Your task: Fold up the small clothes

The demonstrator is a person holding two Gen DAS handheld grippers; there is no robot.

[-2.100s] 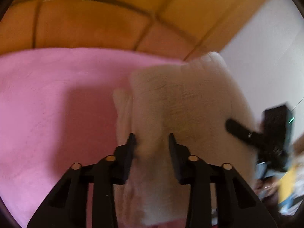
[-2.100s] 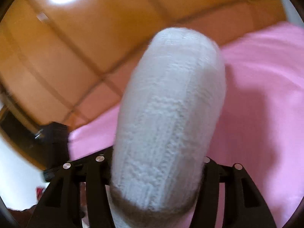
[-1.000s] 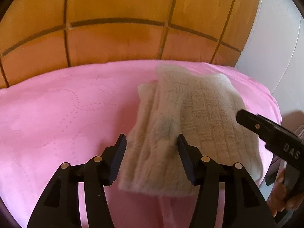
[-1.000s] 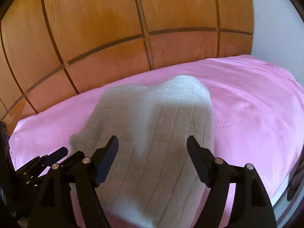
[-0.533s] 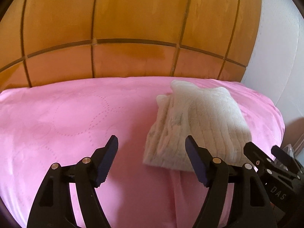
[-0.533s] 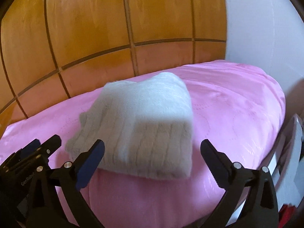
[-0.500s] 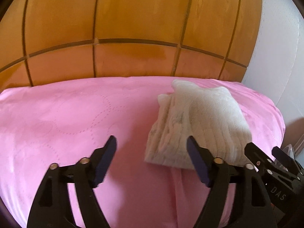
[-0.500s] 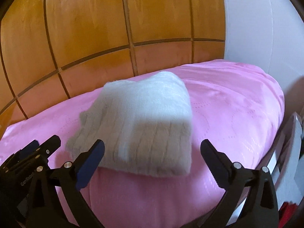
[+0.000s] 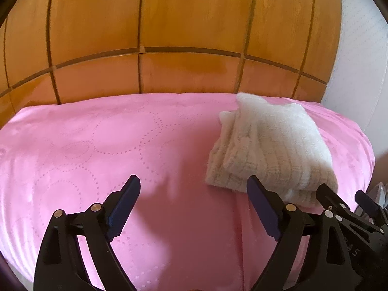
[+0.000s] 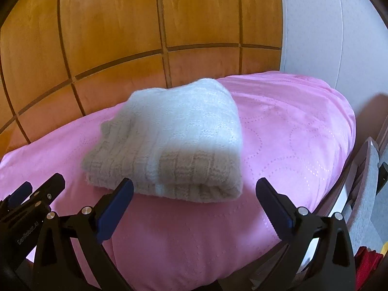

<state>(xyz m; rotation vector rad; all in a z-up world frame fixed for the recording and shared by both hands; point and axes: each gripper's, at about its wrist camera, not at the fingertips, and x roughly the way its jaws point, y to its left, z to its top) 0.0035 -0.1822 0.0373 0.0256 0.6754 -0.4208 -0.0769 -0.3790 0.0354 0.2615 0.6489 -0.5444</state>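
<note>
A cream knitted garment (image 9: 269, 150) (image 10: 174, 140) lies folded into a thick bundle on the pink bedspread (image 9: 121, 145) (image 10: 291, 135), near its right end. My left gripper (image 9: 194, 186) hovers short of it and to its left, jaws still opening, only bedspread between them. In the right wrist view my right gripper (image 10: 194, 189) stands wide open just in front of the bundle's near folded edge, apart from it. Each gripper's black fingers (image 9: 339, 208) (image 10: 46, 189) show at the edge of the other's view.
A wooden panelled headboard (image 9: 184, 31) (image 10: 116, 29) rises behind the bed. A white wall (image 10: 327, 24) stands at the right. Past the bed's right edge are a grey object (image 10: 368, 194) and something red (image 10: 368, 264) low down.
Both grippers let go of the garment, opened wide and drew back from it. The bundle now lies still on the bedspread, farther from both cameras.
</note>
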